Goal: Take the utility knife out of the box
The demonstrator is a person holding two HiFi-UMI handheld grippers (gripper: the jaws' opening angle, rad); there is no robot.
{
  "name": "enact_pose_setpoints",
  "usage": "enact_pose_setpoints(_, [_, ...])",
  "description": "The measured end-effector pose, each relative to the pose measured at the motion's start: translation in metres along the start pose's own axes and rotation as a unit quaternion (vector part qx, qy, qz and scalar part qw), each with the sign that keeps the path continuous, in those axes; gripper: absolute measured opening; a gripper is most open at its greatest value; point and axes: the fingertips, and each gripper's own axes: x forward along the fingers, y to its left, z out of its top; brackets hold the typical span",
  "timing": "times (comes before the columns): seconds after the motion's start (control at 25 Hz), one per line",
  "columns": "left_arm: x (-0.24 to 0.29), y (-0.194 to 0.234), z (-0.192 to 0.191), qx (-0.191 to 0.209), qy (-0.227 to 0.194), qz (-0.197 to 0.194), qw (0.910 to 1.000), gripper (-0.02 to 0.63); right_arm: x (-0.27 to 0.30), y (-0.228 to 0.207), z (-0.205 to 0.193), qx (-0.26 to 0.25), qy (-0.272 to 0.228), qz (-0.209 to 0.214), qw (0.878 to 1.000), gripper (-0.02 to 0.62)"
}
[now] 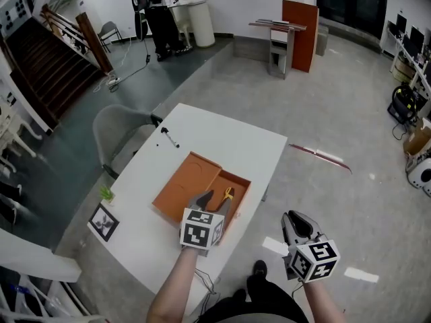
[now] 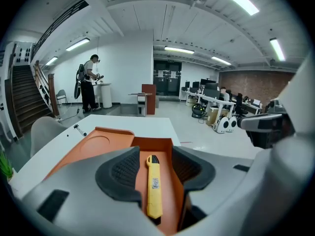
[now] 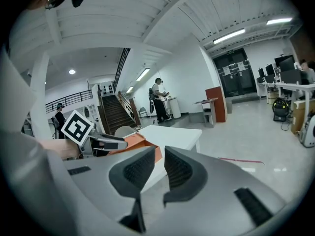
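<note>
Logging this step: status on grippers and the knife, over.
Left gripper open, lined up on the yellow knife, not gripping. Right gripper open, empty, off beside the table. Knife flat in the orange box, nothing blocking.

White worktop (image 1: 222, 147) on pale glossy floor (image 1: 337, 99); grey chair (image 1: 121, 130) alongside; dark staircase (image 1: 40, 66) left; ceiling strip lights (image 2: 179, 49).

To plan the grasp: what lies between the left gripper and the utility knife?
Nothing. The left gripper's open jaws frame the utility knife on the box floor, seen in the left gripper view.
</note>
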Motion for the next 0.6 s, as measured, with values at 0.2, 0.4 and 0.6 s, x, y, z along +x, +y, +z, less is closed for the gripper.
enact_pose_setpoints(0.2, [0.023, 0.0, -0.018, 0.006, 0.04, 0.001, 0.9992, 0.181, 0.007, -0.007, 0.002, 0.004, 0.002, 0.003, 1.0, 0.043])
enact_pose_setpoints(0.4, [0.042, 0.001, -0.038, 0.01, 0.075, 0.005, 0.9971, 0.18, 0.011, -0.014, 0.001, 0.006, 0.007, 0.002, 1.0, 0.043])
enact_pose_setpoints(0.6, [0.053, 0.003, -0.05, 0.009, 0.103, 0.009, 0.9946, 0.18, 0.011, -0.021, 0.002, 0.011, 0.01, -0.001, 1.0, 0.043])
